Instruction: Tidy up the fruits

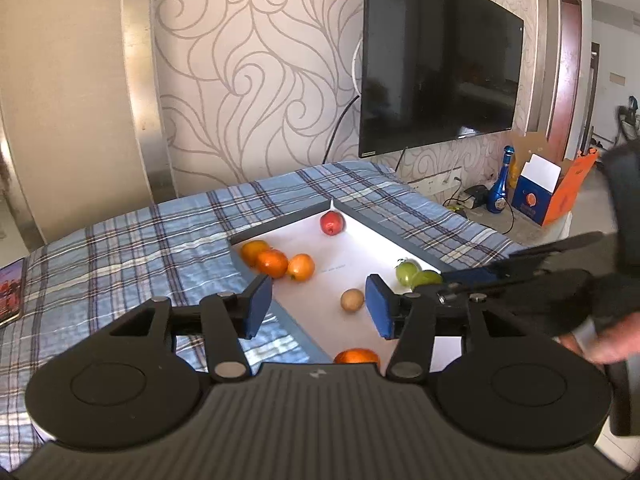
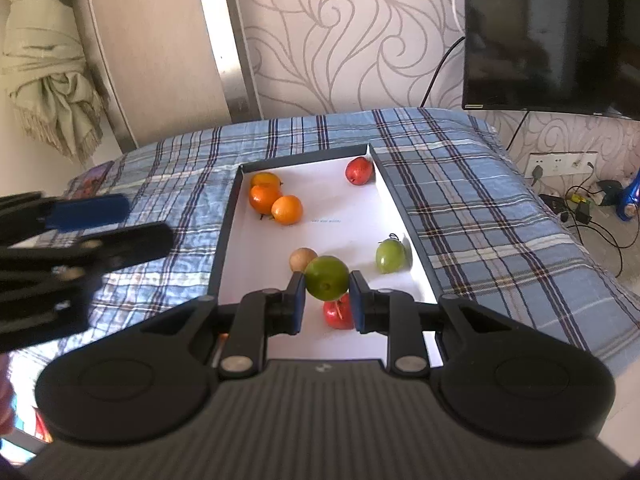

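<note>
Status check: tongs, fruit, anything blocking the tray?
Right tongs shut on green fruit, above tray. Left tongs open, empty. Second green fruit by right wall; red fruit directly beneath load.

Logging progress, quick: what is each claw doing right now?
Left claw: open, holding nothing.
Right claw: shut on a green fruit.

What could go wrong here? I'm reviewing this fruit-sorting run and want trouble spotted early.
1. The right hand-held gripper pinches the round green fruit only at its sides, so it could slip and drop onto the red fruit below.
2. Set down beside the other green fruit, it may roll; the tray floor looks smooth.
3. The open left hand-held gripper hangs close over the tray and could bump the brown fruit.
</note>
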